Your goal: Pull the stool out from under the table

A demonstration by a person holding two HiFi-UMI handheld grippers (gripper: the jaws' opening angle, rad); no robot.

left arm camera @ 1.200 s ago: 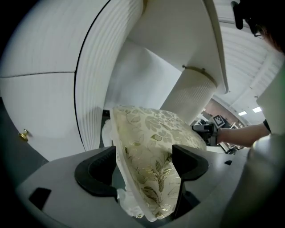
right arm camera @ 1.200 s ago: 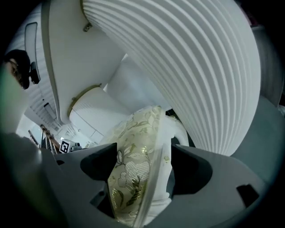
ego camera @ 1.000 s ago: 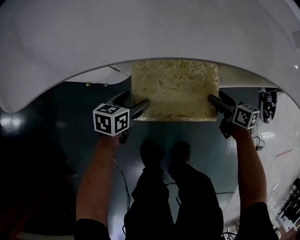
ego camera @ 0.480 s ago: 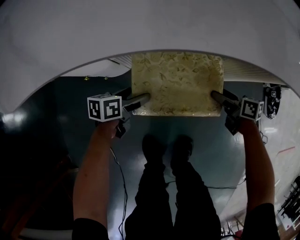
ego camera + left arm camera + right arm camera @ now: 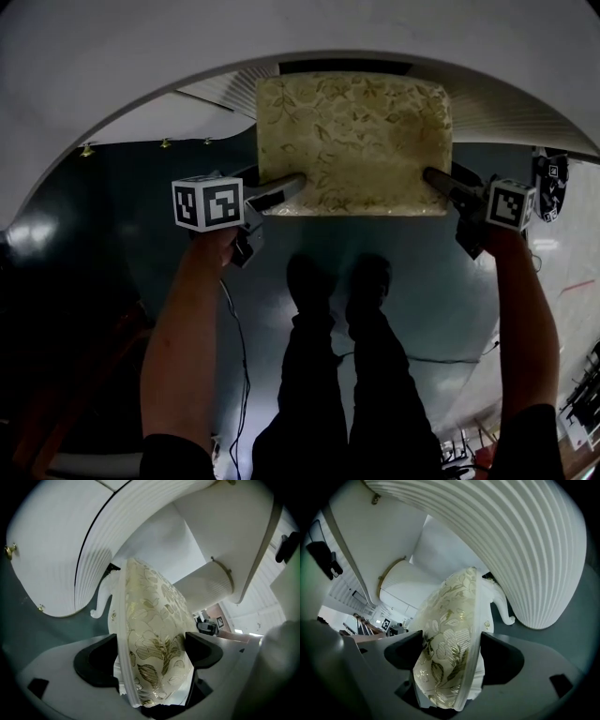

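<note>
The stool (image 5: 353, 141) has come further out from beneath the desk (image 5: 112, 75) over the last second. A moment ago the desk's curved rim covered the back of its cream, gold-leafed seat. Now almost the whole seat lies clear of that rim, with a dark gap showing behind its far edge, so the pull looks close to finished. The left gripper (image 5: 284, 187) bites the seat's side edge furthest from the desk's open right flank. Its jaws have just been opening wider, yet the cushion fills the gap and both pads seem to sit against it, as wide as the grip goes. The right gripper (image 5: 437, 178) clamps the opposite edge the same way. The left forearm (image 5: 187, 337) and right forearm (image 5: 516, 319) reach toward the desk roughly parallel above the dark floor (image 5: 122, 253). Both grippers slope downward at the stool.
</note>
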